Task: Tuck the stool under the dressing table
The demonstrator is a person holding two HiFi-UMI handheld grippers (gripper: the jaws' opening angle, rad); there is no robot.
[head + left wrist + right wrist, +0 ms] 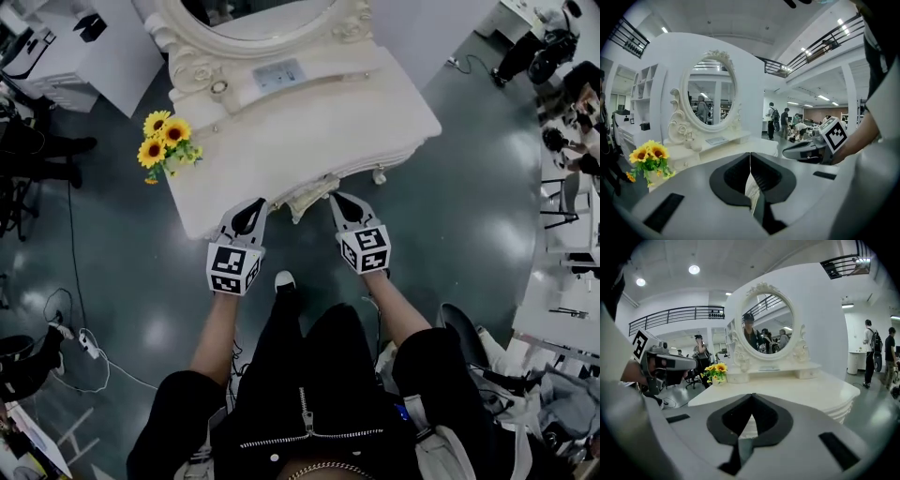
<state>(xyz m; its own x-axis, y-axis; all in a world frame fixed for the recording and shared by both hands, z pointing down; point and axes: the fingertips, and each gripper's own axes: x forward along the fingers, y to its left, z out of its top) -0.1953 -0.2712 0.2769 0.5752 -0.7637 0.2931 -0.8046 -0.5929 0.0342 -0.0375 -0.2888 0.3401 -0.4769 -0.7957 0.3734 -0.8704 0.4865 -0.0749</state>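
Stool [309,194] is seen mostly tucked under the dressing-table surface [309,131]; only a cream edge shows at the front rim. Left hand-held gripper [255,206] and right hand-held gripper [339,200] are held closed and empty, flanking that edge. Sunflowers [167,141] are set at the surface's left end in the head view.

Dressing table [309,122]: cream top, smooth, semi-gloss, painted look.
Mirror frame [192,56]: carved relief, same cream finish.
Floor [469,187]: dark, polished, reflects ceiling lights.
Left gripper [253,208], right gripper [342,202]: matt pale plastic shells, black ribbed pads [733,176].
Sunflowers [167,141]: possibly artificial, view too coarse.
Jacket [323,370]: black cloth, metal zip.
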